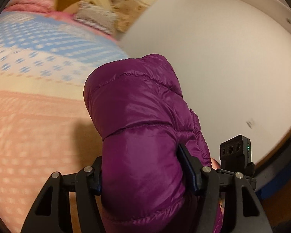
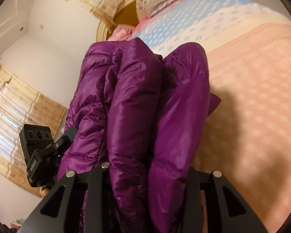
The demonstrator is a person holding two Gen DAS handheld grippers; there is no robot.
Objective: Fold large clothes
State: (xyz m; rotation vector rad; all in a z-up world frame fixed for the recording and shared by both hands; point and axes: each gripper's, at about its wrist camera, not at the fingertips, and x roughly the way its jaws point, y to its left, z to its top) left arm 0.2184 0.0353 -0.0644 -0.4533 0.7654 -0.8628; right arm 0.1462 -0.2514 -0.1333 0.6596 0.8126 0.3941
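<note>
My left gripper (image 1: 145, 167) pinches a fat fold of the purple puffer jacket (image 1: 137, 116). My right gripper (image 2: 145, 172) squeezes more of the jacket. The jacket hangs over the striped bedspread (image 1: 29, 126), near the white wall (image 1: 223, 58).

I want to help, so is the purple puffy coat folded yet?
Not yet. The shiny purple quilted puffer jacket is bunched up and lifted over the pink, cream and blue patterned bedspread. The left gripper and right gripper both clamp it. Still left: laying it flat and making neat folds.
</note>
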